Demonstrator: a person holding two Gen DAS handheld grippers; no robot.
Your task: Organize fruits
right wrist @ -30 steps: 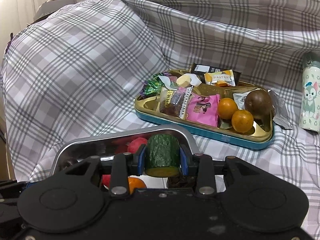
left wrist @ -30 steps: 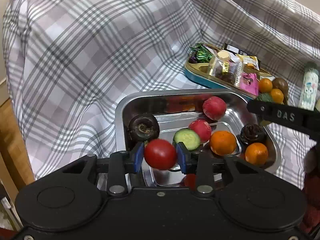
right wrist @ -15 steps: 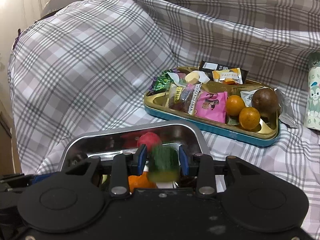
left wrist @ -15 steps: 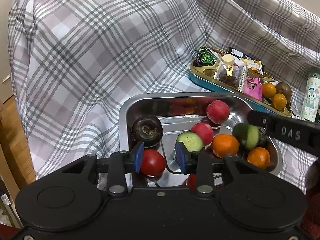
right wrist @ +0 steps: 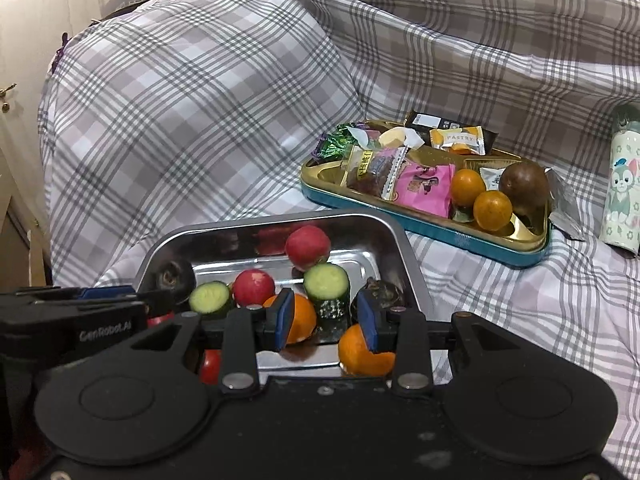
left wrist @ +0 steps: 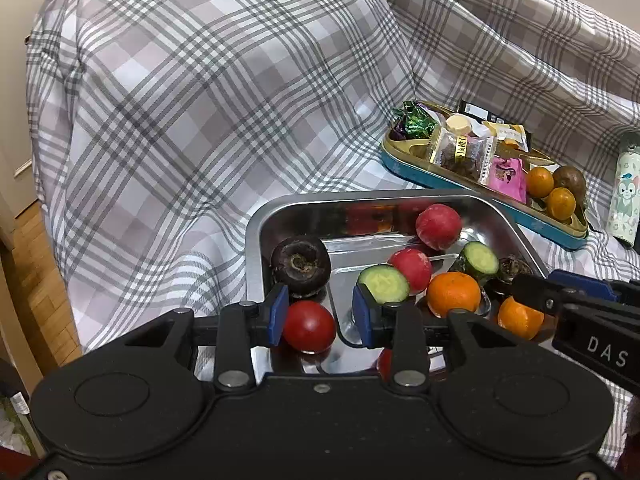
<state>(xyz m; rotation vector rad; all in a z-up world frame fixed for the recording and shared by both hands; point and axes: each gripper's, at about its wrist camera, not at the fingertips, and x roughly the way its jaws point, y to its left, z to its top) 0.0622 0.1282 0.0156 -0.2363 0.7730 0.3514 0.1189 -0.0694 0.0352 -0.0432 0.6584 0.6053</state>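
A steel tray holds several fruits and cucumber pieces. My left gripper is open over its near left corner; a red tomato lies loose in the tray between the jaws. My right gripper is open over the tray's near right side; a cucumber piece stands in the tray just beyond the jaws, beside an orange. The right gripper also shows in the left wrist view at the right edge.
A gold and blue snack tray with sweets, two small oranges and a brown fruit lies behind on the checked cloth. A patterned bottle stands at the far right. Wooden floor lies left.
My left gripper opened and let the tomato down into the tray. My right gripper opened and dropped the cucumber piece into the tray. Both grippers have pulled back and up.
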